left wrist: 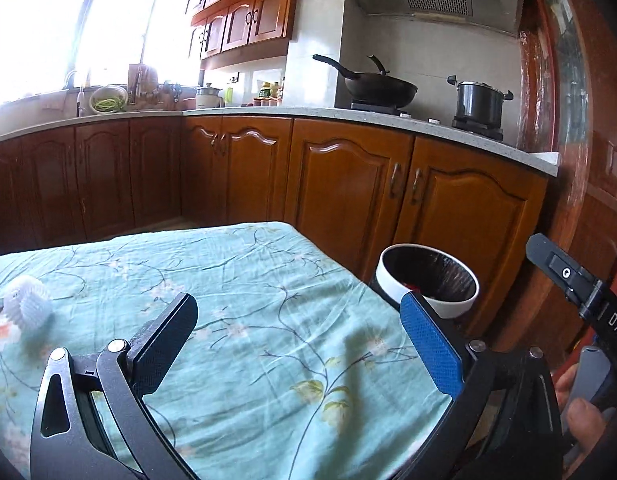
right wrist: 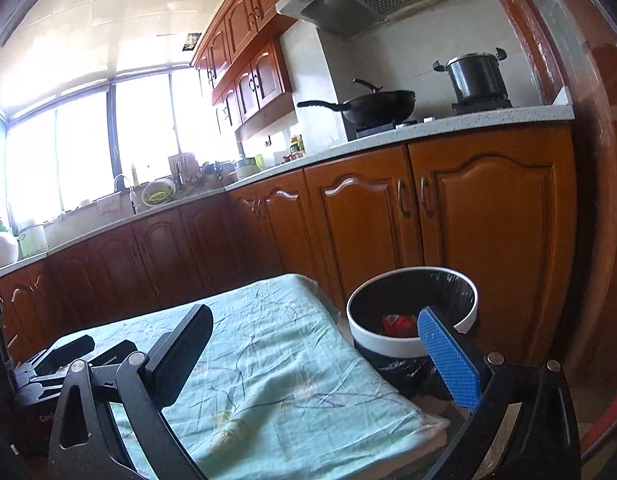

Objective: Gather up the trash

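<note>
A white foam net sleeve lies on the green floral cloth at the left of the table. A white-rimmed bin with a black liner stands past the table's right edge; in the right wrist view it holds a red scrap. My left gripper is open and empty above the cloth, to the right of the sleeve. My right gripper is open and empty over the table's right end, its blue finger in front of the bin. Its body shows at the far right of the left wrist view.
Brown wooden cabinets under a grey counter stand behind the table. A wok and a pot sit on the stove. A red-brown door frame rises to the right of the bin. The left gripper shows at the left in the right wrist view.
</note>
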Available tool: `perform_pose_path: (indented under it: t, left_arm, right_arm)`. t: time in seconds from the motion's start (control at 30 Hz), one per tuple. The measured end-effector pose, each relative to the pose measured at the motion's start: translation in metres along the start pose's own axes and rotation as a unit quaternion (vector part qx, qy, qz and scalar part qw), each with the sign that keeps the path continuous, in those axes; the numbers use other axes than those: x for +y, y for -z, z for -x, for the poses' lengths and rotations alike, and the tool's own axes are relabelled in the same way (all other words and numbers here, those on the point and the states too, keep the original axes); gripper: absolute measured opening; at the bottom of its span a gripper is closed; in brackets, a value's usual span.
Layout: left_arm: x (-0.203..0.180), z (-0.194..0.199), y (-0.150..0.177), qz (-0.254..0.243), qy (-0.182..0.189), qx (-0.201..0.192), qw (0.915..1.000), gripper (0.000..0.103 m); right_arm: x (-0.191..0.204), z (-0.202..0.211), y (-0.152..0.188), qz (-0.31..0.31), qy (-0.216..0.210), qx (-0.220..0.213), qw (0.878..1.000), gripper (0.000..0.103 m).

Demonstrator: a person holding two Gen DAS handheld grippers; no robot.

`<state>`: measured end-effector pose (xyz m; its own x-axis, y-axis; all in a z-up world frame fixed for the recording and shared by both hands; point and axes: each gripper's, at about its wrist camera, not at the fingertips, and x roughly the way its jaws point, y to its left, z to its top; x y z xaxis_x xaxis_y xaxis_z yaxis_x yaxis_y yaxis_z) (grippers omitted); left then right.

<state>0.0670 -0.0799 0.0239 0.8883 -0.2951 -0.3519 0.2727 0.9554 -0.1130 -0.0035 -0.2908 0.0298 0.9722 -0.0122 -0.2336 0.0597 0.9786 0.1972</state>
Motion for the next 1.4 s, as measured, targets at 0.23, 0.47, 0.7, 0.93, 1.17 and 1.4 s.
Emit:
perform_pose_path:
  t: [0.23,0.47,0.7,0.93,1.17,1.4]
  left_arm:
    - [0.015,0.012,0.014,-0.004,-0.034,-0.001,0.9994,0.103]
    - [0.022,0.024,0.02,-0.003,-0.076,-0.007,0.9971,0.103]
    - [0.023,0.025,0.025,-0.012,-0.087,-0.006,0.9961,0.103]
    - [0.022,0.026,0.025,-0.014,-0.092,-0.009,0.9956,0.103]
    - [0.021,0.026,0.025,-0.015,-0.094,-0.008,0.9954,0.103]
    - [0.02,0.025,0.026,-0.012,-0.094,-0.003,0.9955,0.103]
  right_arm:
    - [0.013,0.003,0.011,0.017,-0.01,0.007,1.0,0.103]
    - [0.018,0.001,0.018,0.015,-0.01,0.01,1.0,0.103]
    - [0.019,0.003,0.02,0.02,-0.005,0.008,1.0,0.103]
    - [0.013,0.004,0.019,0.013,0.002,0.005,1.0,0.103]
    - [0.013,0.004,0.019,0.013,0.0,0.006,1.0,0.103]
    - [0.012,0.004,0.019,0.014,-0.002,0.005,1.0,0.103]
